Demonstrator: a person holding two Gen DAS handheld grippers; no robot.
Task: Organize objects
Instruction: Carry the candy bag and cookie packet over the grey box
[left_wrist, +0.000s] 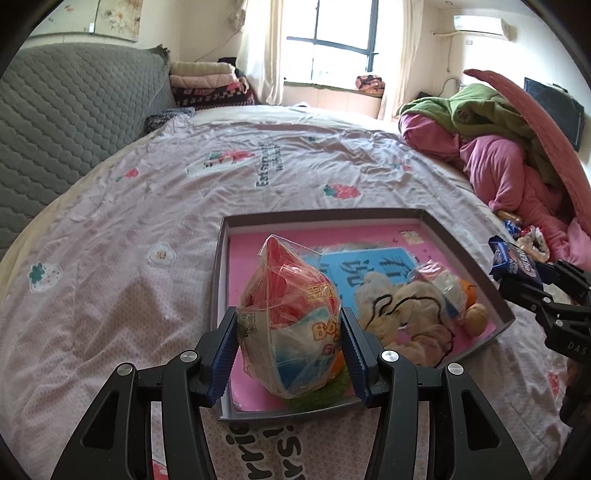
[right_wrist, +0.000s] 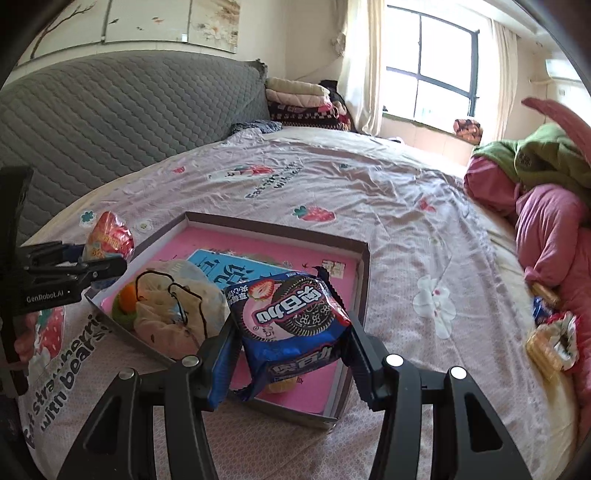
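snack bag (left_wrist: 290, 317) in left tool (left_wrist: 290, 354) hides tray (left_wrist: 424, 215) floor.

"GenRobot.AI" on the black left gripper (right_wrist: 79, 267), "with bears" printed on the pale pink strawberry-print bedsheet (right_wrist: 369, 192), "DAS" on the black right gripper (left_wrist: 535, 275)

The bedspread (left_wrist: 155, 206) is pale lilac with strawberries and white flowers. At its three o'clock, the grey-walled tray (left_wrist: 465, 243) has a pink floor. One snack bag (left_wrist: 291, 317) is red and white, the cookie pack (right_wrist: 295, 325) blue and pink.
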